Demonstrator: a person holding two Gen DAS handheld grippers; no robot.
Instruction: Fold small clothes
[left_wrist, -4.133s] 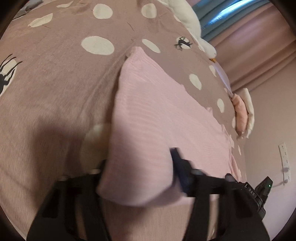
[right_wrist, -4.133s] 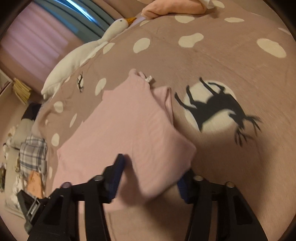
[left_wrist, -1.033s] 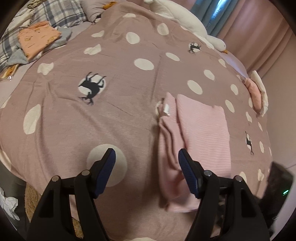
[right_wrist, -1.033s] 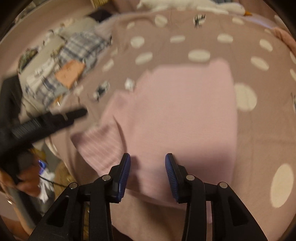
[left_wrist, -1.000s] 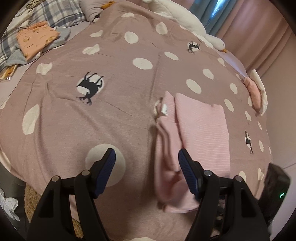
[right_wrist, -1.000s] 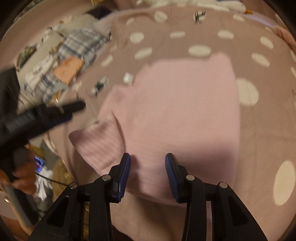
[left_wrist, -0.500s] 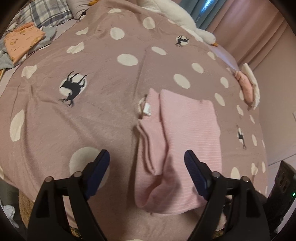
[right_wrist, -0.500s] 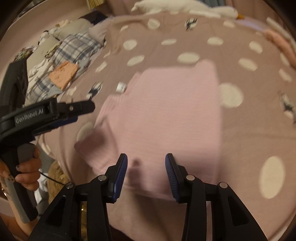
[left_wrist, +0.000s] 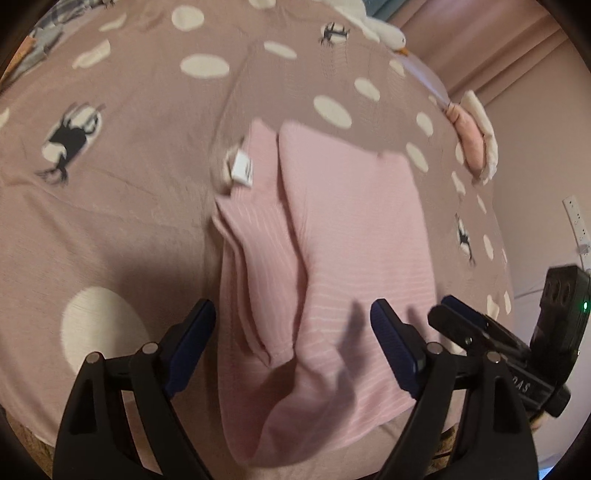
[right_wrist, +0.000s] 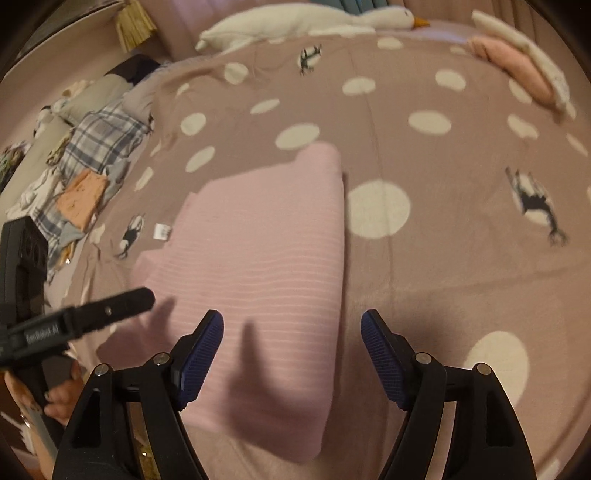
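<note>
A pink ribbed garment (left_wrist: 351, 221) lies folded on the spotted brown bedspread (left_wrist: 129, 184), its white label (left_wrist: 242, 168) sticking out at the left. My left gripper (left_wrist: 291, 332) hangs open over the garment's rumpled near edge, with cloth below the gap and no pad pressing on it. In the right wrist view the garment (right_wrist: 266, 240) fills the middle. My right gripper (right_wrist: 291, 343) is over its near right corner, its jaws opening and holding nothing. The left gripper (right_wrist: 110, 310) reaches in from the left, held by a hand (right_wrist: 55, 398).
A white plush goose (right_wrist: 295, 18) lies along the far edge of the bed. Folded pink and cream clothes (right_wrist: 517, 62) sit at the far right. A heap of plaid and orange clothes (right_wrist: 92, 155) lies at the left. A wall socket (left_wrist: 576, 218) is on the right wall.
The right jaws have spread much wider and the left ones a little. Both grippers have come closer over the garment's near edge, the left one also sinking.
</note>
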